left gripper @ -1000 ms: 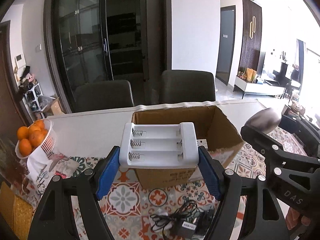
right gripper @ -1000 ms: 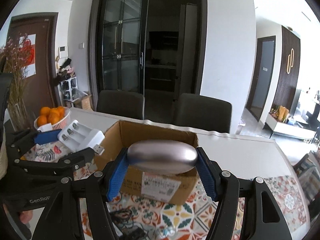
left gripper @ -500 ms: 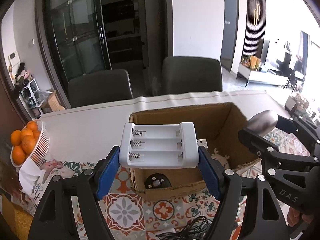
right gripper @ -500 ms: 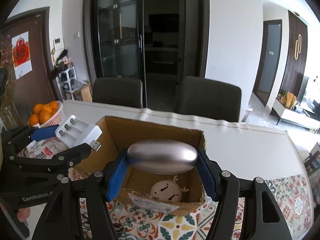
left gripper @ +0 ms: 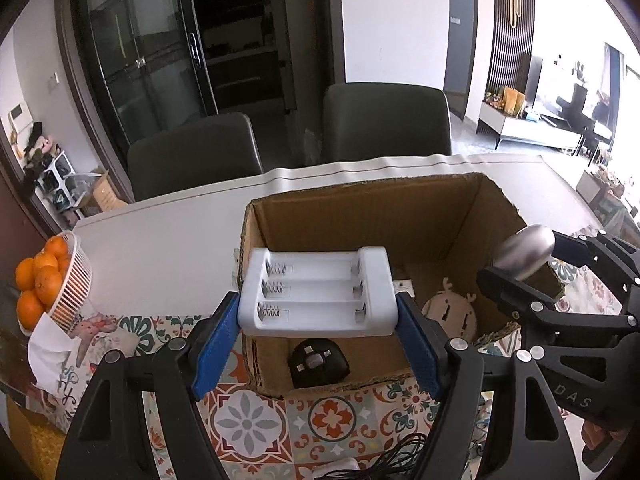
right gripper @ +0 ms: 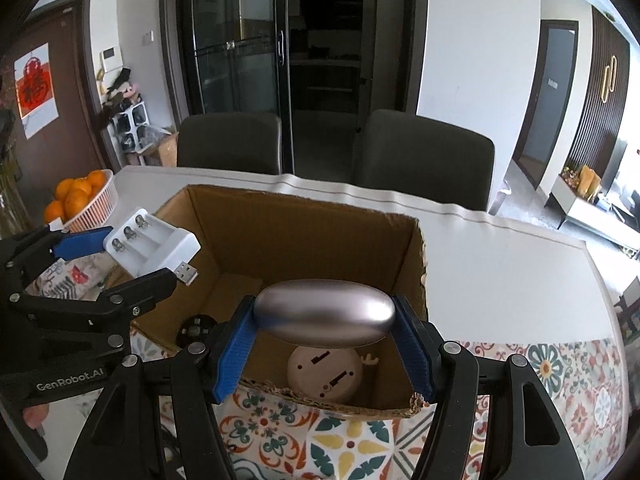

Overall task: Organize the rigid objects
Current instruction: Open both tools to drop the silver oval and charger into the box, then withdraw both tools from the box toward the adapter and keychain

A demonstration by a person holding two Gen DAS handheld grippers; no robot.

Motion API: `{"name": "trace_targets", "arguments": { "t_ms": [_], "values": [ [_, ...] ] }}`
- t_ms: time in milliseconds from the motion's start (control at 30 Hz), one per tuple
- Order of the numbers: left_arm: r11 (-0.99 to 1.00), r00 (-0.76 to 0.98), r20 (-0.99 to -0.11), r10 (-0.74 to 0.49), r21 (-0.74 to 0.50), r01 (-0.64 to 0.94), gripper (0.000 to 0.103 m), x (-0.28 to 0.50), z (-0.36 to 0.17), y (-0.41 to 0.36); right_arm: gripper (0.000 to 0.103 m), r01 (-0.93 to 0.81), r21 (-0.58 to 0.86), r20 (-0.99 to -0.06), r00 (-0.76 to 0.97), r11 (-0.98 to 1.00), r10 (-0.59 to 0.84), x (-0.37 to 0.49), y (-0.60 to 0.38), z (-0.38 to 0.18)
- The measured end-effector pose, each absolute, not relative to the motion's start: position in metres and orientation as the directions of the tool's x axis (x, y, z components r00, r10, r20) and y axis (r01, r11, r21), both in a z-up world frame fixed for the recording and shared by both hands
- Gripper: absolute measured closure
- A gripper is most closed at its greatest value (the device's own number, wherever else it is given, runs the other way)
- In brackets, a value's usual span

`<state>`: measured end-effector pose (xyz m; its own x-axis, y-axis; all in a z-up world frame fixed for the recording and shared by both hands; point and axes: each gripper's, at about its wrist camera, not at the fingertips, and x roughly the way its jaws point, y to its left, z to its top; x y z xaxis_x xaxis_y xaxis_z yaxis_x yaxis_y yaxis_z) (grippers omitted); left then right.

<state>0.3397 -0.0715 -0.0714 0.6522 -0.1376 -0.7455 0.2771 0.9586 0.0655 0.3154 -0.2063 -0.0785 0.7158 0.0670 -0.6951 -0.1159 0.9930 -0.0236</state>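
While both grippers hover over cardboard box [left gripper: 400, 216], left gripper [left gripper: 318, 322] pinches white battery charger [left gripper: 316, 292] above near-left rim; right gripper [right gripper: 325, 340] pinches silver oval case [right gripper: 324, 314] above near-right rim. Box floor: one black disc [left gripper: 318, 362], one beige round plate [right gripper: 325, 374]. Only right view shows charger's USB plug [right gripper: 186, 270]. Beyond: two chairs.

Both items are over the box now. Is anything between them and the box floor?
Partly. Below the silver oval case lies a round cream gadget; below the battery charger sits a black plug. The cardboard box is open-topped, with bare floor between.
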Motion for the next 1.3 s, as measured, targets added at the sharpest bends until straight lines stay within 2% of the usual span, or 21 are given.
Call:
{"name": "trace_targets", "arguments": {
  "t_ms": [133, 233, 300, 400, 700, 767, 1133, 1300],
  "values": [
    [0.958, 0.646, -0.752, -0.127, 0.075, 0.277, 0.026, 0.339, -0.072, -0.072, 0.037, -0.121, -0.014, -0.705, 0.706, 0.993, 0.076, 0.316, -0.207, -0.082],
    [0.961, 0.657, -0.746, -0.105, 0.093, 0.26, 0.02, 0.336, -0.07, -0.07, 0.037, -0.122, -0.007, -0.713, 0.696, 0.992, 0.081, 0.318, -0.207, -0.084],
    [0.966, 0.67, -0.737, -0.087, 0.103, 0.238, 0.018, 0.333, -0.068, -0.067, 0.027, -0.117, -0.006, -0.714, 0.696, 0.993, 0.078, 0.317, -0.207, -0.084],
    [0.971, 0.687, -0.724, -0.064, 0.113, 0.209, 0.01, 0.326, -0.064, -0.062, 0.021, -0.088, -0.038, -0.698, 0.715, 0.995, 0.036, 0.312, -0.206, -0.079],
    [0.982, 0.724, -0.689, -0.023, 0.12, 0.146, 0.005, 0.297, -0.054, -0.05, 0.019, -0.035, -0.081, -0.663, 0.748, 0.996, -0.028, 0.287, -0.206, -0.062],
    [0.984, 0.737, -0.676, -0.012, 0.125, 0.131, 0.001, 0.29, -0.051, -0.049, 0.019, -0.032, -0.09, -0.655, 0.755, 0.995, -0.035, 0.281, -0.206, -0.06],
    [0.992, 0.766, -0.642, 0.026, 0.109, 0.057, 0.0, 0.247, -0.053, -0.049, 0.019, -0.048, -0.087, -0.619, 0.785, 0.995, -0.017, 0.243, -0.21, -0.055],
    [0.995, 0.753, -0.657, 0.036, 0.092, 0.033, 0.0, 0.23, -0.061, -0.052, 0.019, -0.07, -0.074, -0.617, 0.787, 0.995, 0.01, 0.229, -0.213, -0.062]
  ]
}}
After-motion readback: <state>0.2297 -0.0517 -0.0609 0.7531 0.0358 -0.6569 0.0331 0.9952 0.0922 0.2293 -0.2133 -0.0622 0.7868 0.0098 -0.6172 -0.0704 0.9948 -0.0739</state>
